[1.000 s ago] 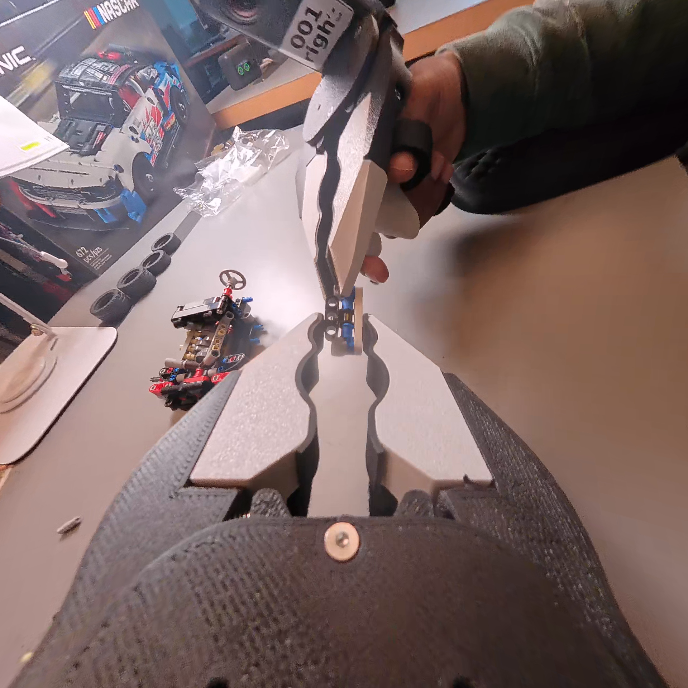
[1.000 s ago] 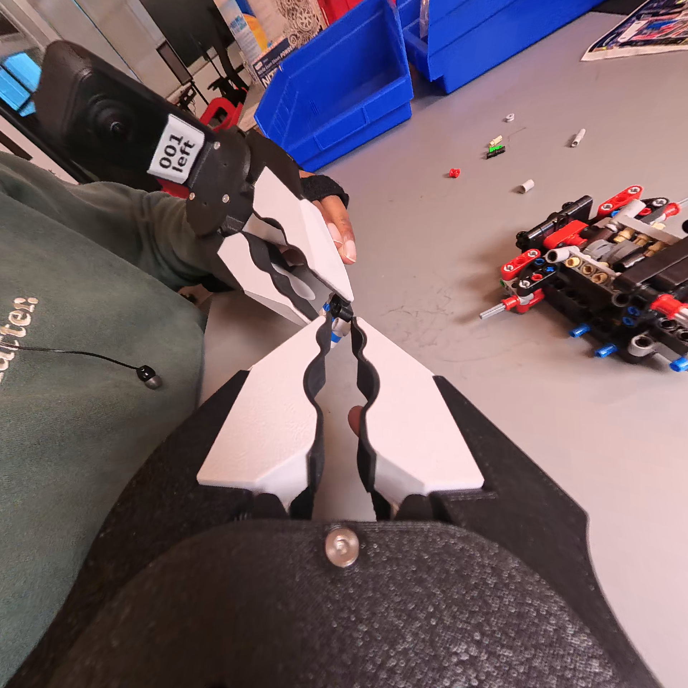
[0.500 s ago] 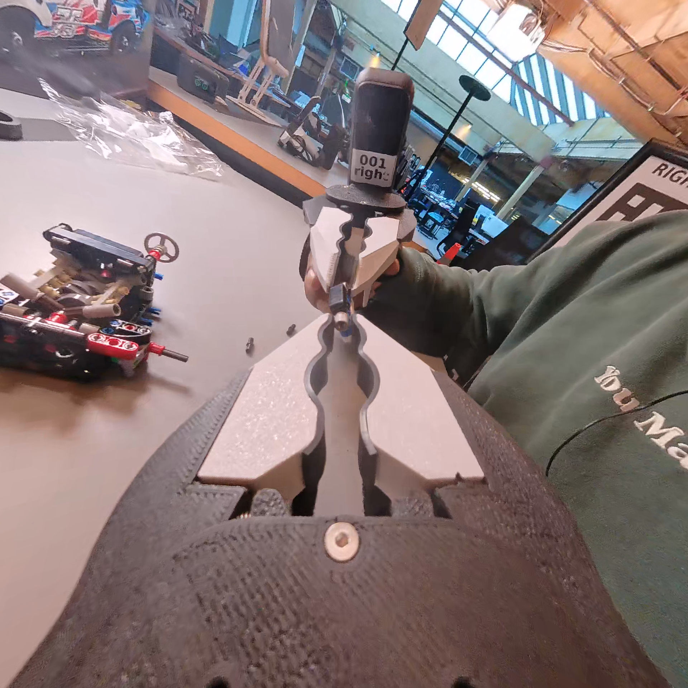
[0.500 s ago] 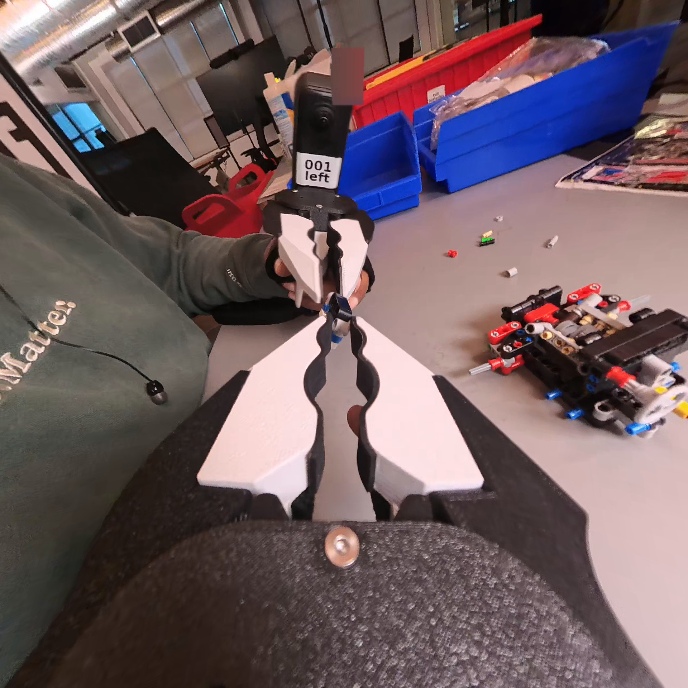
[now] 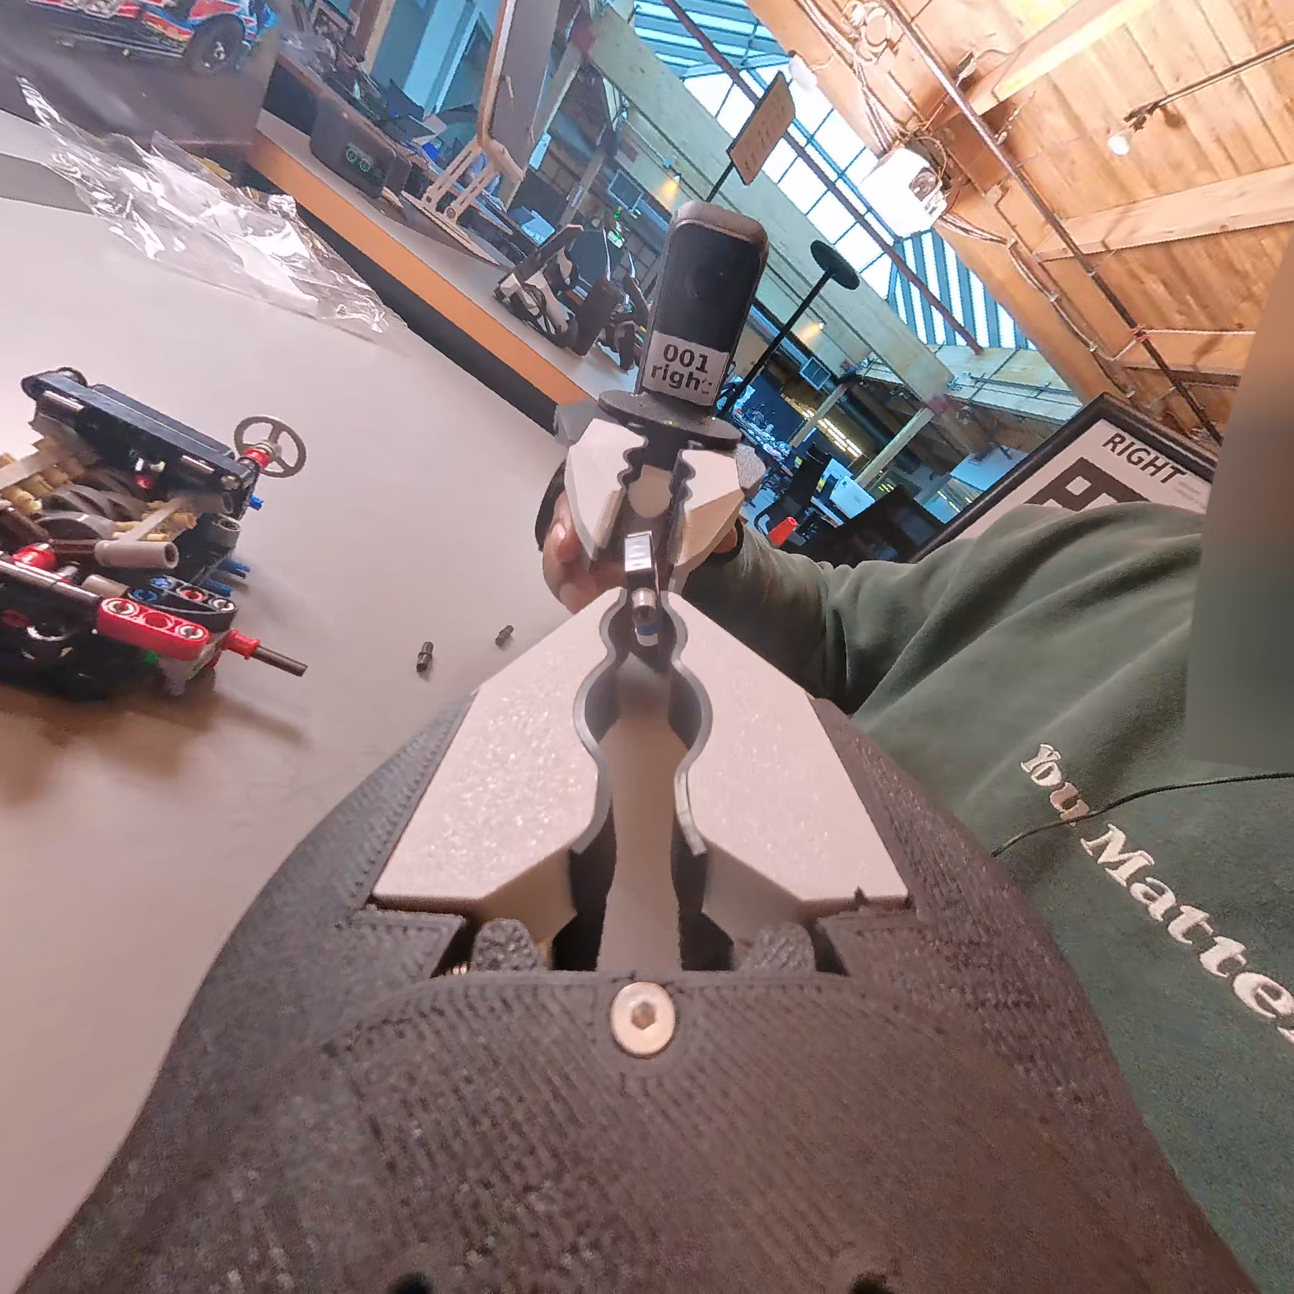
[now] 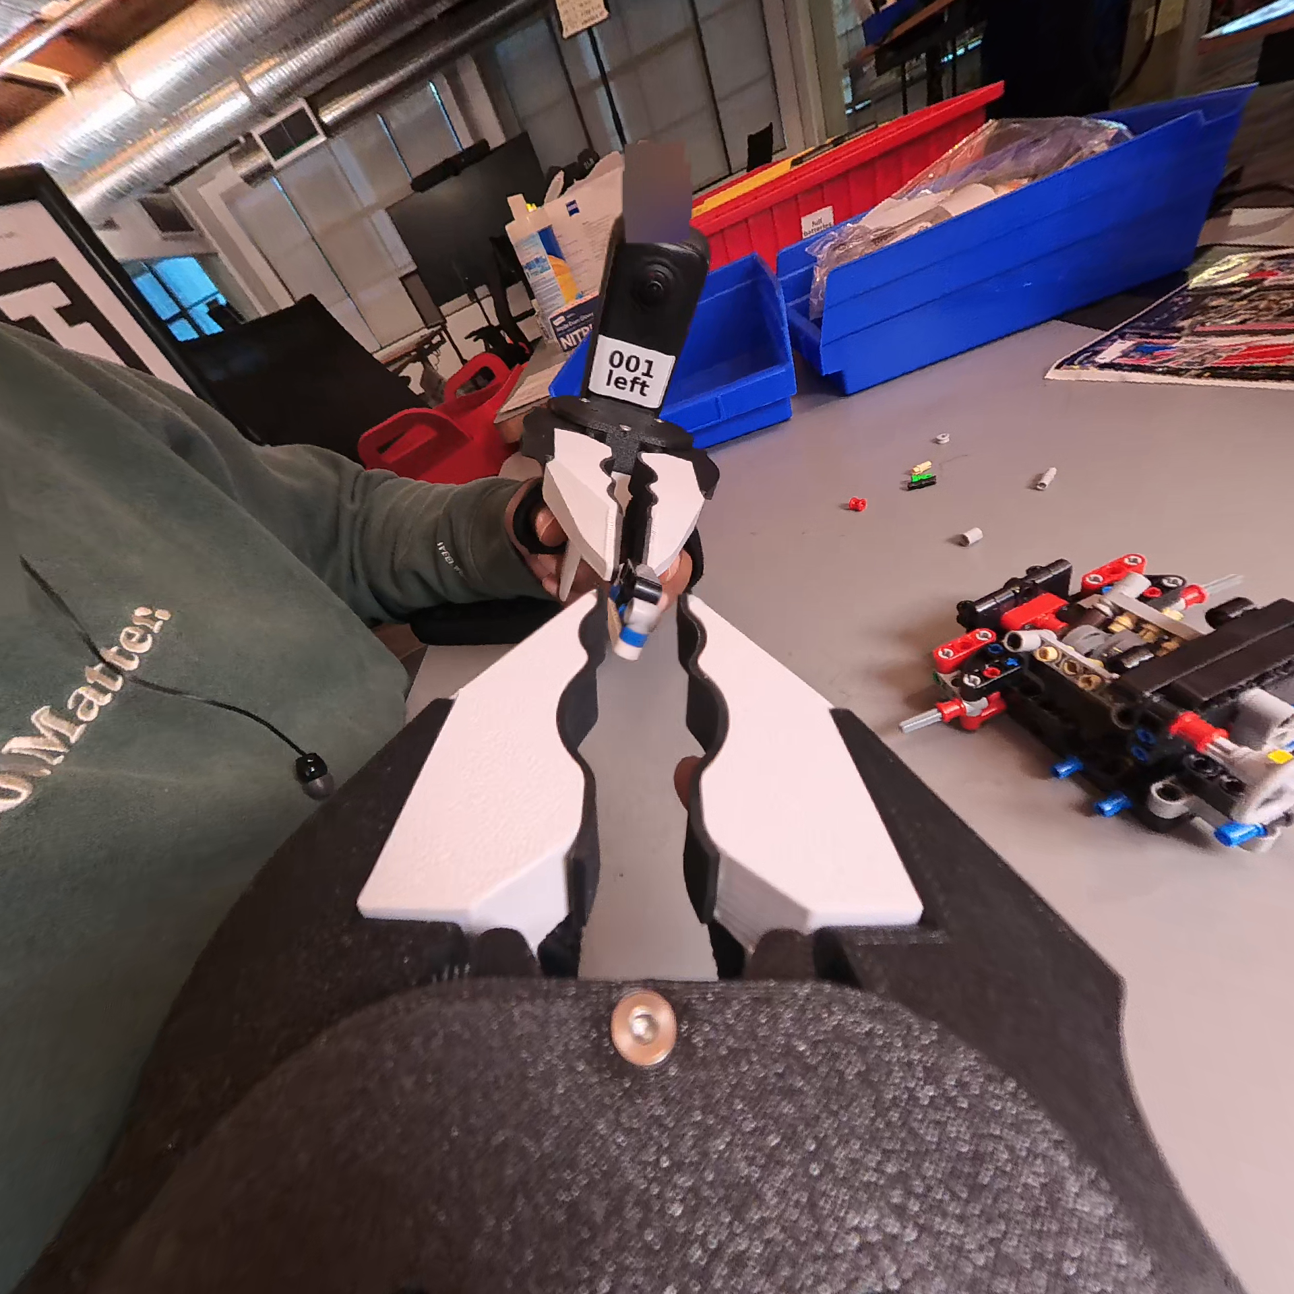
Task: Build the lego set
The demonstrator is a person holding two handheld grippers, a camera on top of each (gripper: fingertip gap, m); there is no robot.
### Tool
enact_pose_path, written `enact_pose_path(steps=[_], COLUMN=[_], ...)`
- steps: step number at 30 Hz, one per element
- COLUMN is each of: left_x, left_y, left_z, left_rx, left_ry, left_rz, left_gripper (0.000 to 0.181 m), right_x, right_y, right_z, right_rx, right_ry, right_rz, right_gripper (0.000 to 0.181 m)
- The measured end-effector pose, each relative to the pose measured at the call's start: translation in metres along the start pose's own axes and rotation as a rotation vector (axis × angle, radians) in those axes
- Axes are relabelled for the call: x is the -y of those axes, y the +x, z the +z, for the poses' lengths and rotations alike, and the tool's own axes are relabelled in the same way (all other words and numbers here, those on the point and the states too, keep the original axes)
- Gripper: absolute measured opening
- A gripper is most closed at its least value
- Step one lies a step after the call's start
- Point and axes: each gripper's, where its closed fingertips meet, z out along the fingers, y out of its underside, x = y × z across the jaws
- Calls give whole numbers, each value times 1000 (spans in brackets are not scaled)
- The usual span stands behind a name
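Observation:
A small Lego piece, a black connector with a grey and blue pin (image 6: 634,623), is held above the table, and it also shows in the left wrist view (image 5: 644,616). My left gripper (image 5: 642,613) is shut on it, and also shows in the right wrist view (image 6: 638,578). My right gripper (image 6: 641,606) faces it tip to tip. Its jaws are parted around the pin, which hangs near its left finger. It also shows in the left wrist view (image 5: 644,560). The part-built Lego car chassis (image 6: 1120,686) lies on the grey table, and also shows in the left wrist view (image 5: 105,560).
Two black pins (image 5: 423,658) lie near the chassis, and several loose small parts (image 6: 917,479) are scattered behind it. Blue bins (image 6: 980,280) and a red bin (image 6: 840,182) stand at the back. An instruction booklet (image 6: 1204,329) lies at the right and a plastic bag (image 5: 196,217) at the left. The tips of both grippers are at nearly the same place.
Both grippers have tilted up and levelled out, tip to tip. The right gripper's jaws have parted wider. The small piece stays in the left gripper.

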Motion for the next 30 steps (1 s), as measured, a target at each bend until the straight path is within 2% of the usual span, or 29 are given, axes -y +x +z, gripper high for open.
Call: enact_pose_path(steps=[9, 21, 30], left_x=[-5, -20, -26], left_y=[3, -5, -20], left_z=[3, 7, 4], left_rx=[6, 23, 62], left_ry=[-29, -83, -111], left_rz=[30, -45, -141], left_gripper=[4, 2, 2], right_x=[-8, -39, -47], right_y=[-8, -7, 4], right_z=[6, 6, 9], right_rx=[48, 95, 30], right_ry=[-41, -221, -235], right_rz=[36, 141, 144], right_gripper=[7, 6, 9])
